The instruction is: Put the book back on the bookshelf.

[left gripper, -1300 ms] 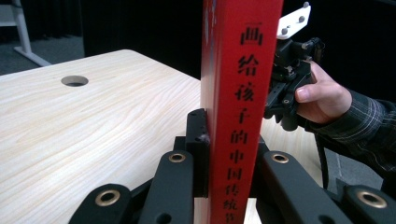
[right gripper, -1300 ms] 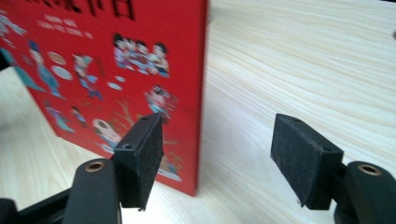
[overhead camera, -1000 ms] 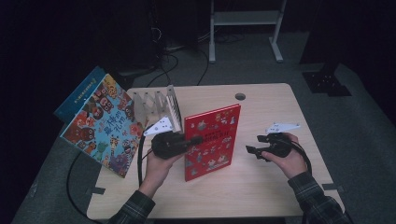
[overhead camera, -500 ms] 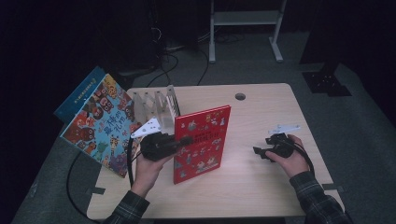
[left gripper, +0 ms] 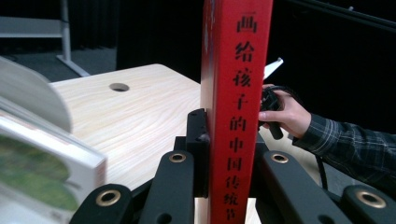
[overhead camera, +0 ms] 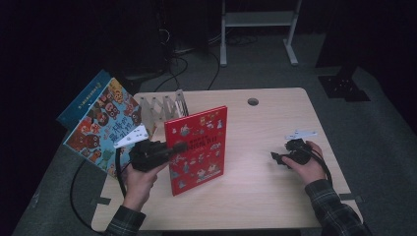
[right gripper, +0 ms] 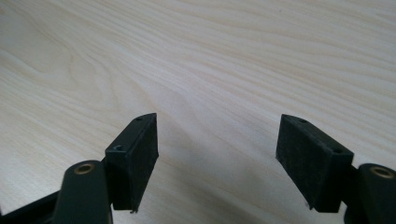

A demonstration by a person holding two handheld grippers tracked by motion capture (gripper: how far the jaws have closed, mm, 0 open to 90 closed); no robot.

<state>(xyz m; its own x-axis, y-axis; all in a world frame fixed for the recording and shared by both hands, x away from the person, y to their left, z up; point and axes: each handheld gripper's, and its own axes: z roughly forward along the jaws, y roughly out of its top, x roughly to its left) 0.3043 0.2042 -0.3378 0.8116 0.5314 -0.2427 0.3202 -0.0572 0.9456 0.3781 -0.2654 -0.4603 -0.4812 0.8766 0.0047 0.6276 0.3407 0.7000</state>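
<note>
Near the front edge of the table [overhead camera: 275, 206], the left gripper [overhead camera: 173, 147] clamps the spine of the red book [overhead camera: 196, 142] — upright, left of centre — while the right gripper [overhead camera: 276, 158] hangs agape over bare wood (nothing between its jaws), and farther left stands the wooden rack [overhead camera: 162, 105].

Left gripper [left gripper: 232, 154] clamps the red book [left gripper: 236, 107] by its spine, both pads pressing on it; book stands upright, black Chinese characters down the spine. Light wood table [left gripper: 140, 112] behind, round hole [left gripper: 118, 87] in it. Blurred book edge [left gripper: 42, 154] at left. Person's other hand [left gripper: 285, 114], plaid sleeve [left gripper: 350, 144], at right.
</note>
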